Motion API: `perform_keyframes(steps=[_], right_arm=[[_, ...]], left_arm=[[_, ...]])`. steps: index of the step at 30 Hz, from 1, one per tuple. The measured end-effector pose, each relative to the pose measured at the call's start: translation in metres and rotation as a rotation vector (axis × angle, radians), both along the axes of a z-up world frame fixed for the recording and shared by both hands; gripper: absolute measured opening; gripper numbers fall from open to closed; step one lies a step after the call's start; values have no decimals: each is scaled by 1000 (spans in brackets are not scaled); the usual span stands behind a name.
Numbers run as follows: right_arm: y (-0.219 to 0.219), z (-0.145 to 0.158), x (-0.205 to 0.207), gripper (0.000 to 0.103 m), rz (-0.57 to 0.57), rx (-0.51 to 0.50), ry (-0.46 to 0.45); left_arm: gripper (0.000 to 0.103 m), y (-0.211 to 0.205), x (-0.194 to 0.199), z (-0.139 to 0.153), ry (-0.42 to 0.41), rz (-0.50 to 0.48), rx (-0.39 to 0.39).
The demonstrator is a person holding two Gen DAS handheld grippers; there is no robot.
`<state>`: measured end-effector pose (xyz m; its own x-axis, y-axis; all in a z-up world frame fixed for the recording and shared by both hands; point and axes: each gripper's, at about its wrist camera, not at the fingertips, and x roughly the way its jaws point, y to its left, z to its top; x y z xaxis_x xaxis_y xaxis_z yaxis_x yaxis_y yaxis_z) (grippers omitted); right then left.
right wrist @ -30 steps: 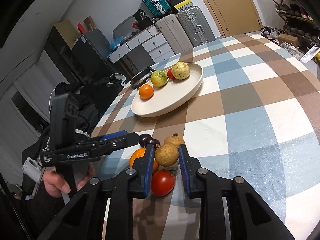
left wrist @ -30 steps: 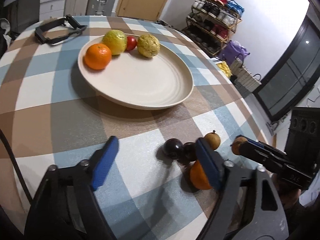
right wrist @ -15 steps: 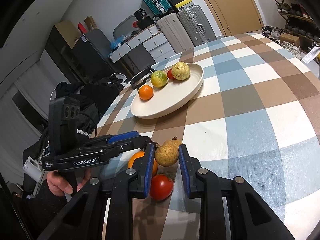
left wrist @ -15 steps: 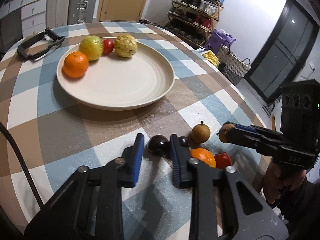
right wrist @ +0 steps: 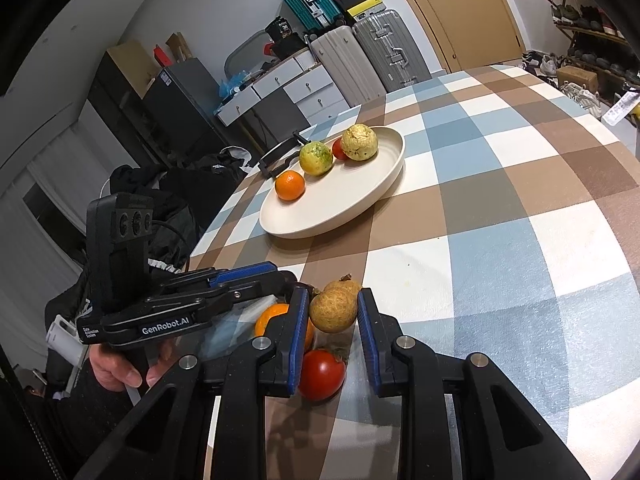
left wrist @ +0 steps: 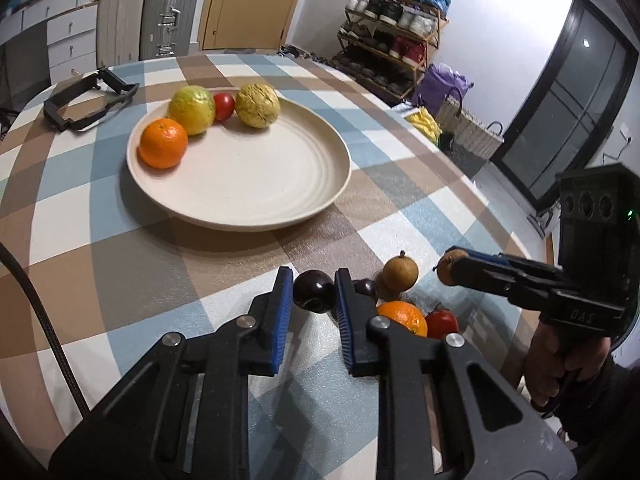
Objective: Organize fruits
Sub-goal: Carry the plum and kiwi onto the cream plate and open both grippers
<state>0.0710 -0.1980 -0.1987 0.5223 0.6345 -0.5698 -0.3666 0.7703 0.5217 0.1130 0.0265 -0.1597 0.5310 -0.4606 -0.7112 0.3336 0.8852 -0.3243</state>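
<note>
Left gripper (left wrist: 311, 296) fingers clamped on dark plum (left wrist: 314, 290), lower centre; right gripper (right wrist: 333, 314) fingers pinch a brown fruit (right wrist: 333, 309) w/ a sliver of gap at one pad — it could slip en route to the plate (left wrist: 280, 204). Vs 0.5 s ago: plum looks raised off the worktop (left wrist: 120, 264), the plate's fruit unchanged.

Second dark plum (left wrist: 365, 288) mostly hidden behind jaws.

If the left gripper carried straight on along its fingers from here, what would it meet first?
The left gripper already has the dark plum between its fingers. Past that lies bare tablecloth, then probably the near rim of the cream plate, if it stays low; depth is hard to judge in the fisheye view.
</note>
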Motion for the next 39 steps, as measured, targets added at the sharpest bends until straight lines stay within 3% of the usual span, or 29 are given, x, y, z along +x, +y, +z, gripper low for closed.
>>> perform_keyframes(steps=[9, 13, 19, 28, 33, 39], right_arm=[[0, 18, 7, 25, 16, 8, -34], [2, 36, 22, 25, 23, 13, -62], [9, 64, 54, 25, 38, 0, -104], [19, 88, 125, 25, 49, -31, -118], [25, 80, 167, 25, 60, -48, -86], [35, 50, 203, 26, 82, -84, -22]], left_arm=[[19, 14, 3, 44, -86, 19, -19], [19, 18, 19, 62, -127, 43, -2], [19, 19, 50, 74, -123, 71, -27], [19, -13, 96, 56, -75, 58, -46], [19, -33, 123, 37, -39, 40, -53], [19, -49, 146, 21, -15, 27, -41]])
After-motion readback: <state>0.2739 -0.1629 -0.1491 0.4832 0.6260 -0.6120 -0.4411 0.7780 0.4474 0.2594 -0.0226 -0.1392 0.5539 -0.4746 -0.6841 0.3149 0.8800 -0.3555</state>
